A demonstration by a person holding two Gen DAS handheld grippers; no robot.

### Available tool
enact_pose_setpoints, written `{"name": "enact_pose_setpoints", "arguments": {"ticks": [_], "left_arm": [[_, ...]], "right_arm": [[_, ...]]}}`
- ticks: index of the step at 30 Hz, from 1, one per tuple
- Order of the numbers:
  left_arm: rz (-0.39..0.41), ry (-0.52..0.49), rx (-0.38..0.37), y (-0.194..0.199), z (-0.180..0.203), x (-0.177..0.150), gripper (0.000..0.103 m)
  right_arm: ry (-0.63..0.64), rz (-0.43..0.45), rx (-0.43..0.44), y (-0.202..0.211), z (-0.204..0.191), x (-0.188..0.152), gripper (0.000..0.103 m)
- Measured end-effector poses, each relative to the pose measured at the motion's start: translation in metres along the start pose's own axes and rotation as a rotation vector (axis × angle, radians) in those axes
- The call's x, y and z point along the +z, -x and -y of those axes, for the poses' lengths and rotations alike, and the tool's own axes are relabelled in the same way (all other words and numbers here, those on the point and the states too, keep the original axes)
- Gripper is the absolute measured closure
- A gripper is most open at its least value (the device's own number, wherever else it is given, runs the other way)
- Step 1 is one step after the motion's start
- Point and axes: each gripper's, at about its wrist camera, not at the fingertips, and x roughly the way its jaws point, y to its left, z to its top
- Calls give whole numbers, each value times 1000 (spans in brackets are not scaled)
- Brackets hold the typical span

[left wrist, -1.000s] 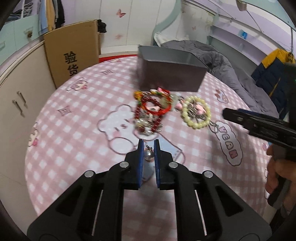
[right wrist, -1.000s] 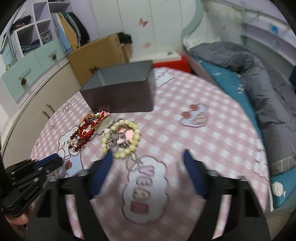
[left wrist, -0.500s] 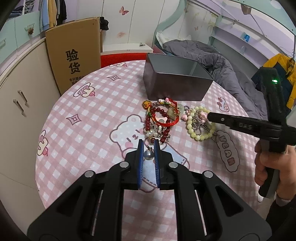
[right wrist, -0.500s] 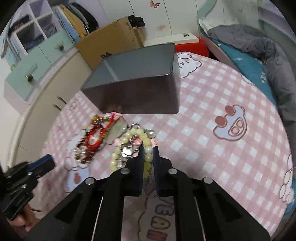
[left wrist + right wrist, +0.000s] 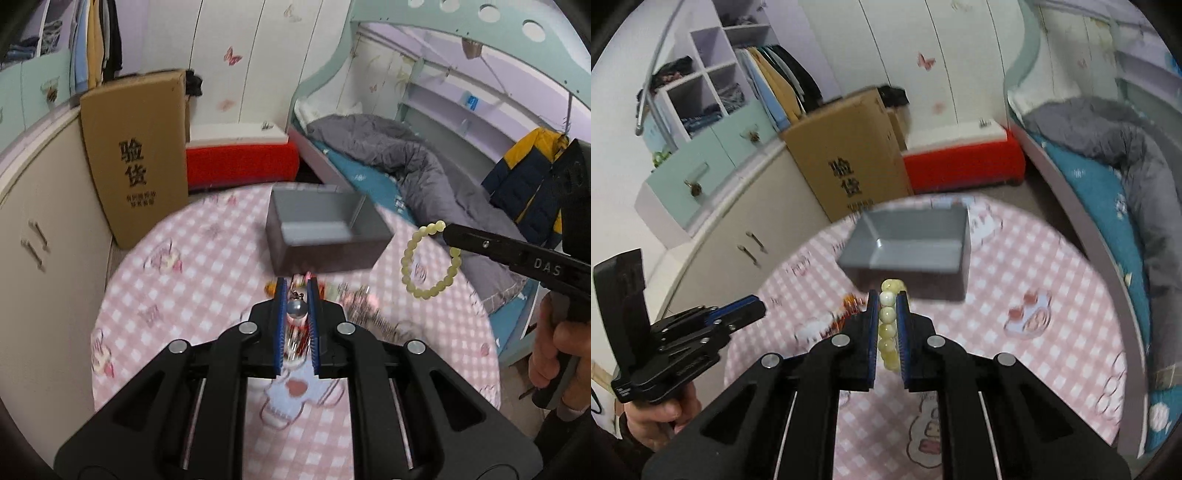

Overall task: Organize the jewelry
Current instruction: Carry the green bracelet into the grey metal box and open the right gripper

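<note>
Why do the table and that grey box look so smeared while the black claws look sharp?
Motion blur. In the left wrist view the gripper stays crisp, while the tablecloth and grey box smear. The right wrist view is the same: sharp gripper and bead bracelet, blurred table. Fisheye lenses bend the walls.

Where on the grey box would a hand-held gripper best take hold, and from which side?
Grip the near wall of the grey box from above, one finger inside and one outside. The top is open and the walls are thin and upright; the box looks too wide to span whole.
</note>
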Motion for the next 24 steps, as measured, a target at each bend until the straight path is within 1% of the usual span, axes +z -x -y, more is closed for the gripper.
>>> {"name": "enact_pose_setpoints", "arguments": {"ticks": [4, 7, 10, 12, 15, 16, 17, 18, 19, 20, 21, 22, 23, 24], "left_arm": [[33, -22, -20, -4, 9, 31, 92], [39, -27, -46, -19, 16, 60, 92], [13, -42, -50, -46, 24, 84, 92], [-15, -32, -54, -65, 26, 94, 92], [-54, -11, -69, -90, 24, 101, 92], [-76, -4, -70, -98, 22, 102, 92], [-109, 0, -65, -109, 19, 103, 91], [-130, -5, -54, -116, 19, 104, 78], [-144, -9, -38, -120, 18, 105, 59], [-148, -12, -6, -122, 16, 105, 15], [-106, -1, 36, -118, 12, 104, 6], [-77, 2, 47, -115, 9, 104, 6], [-73, 5, 46, -112, 7, 103, 6], [-80, 15, 50, -109, 4, 103, 6]], "right_arm": [[41, 60, -3, 6, -7, 35, 95], [54, 71, -15, -5, -6, 57, 95], [45, 47, -33, -28, 1, 70, 95], [25, 12, -37, -49, 9, 74, 95], [-4, -44, -45, -77, 22, 76, 95], [-16, -58, -44, -82, 26, 75, 94], [-28, -68, -47, -88, 30, 74, 92], [-43, -82, -63, -95, 36, 73, 90], [-55, -87, -67, -97, 39, 71, 87], [-72, -87, -74, -98, 43, 69, 80], [-87, -84, -93, -98, 47, 67, 65], [-105, -79, -101, -96, 53, 64, 51], [-113, -66, -123, -93, 54, 63, 25], [-119, -45, -148, -89, 57, 61, 9]]}}
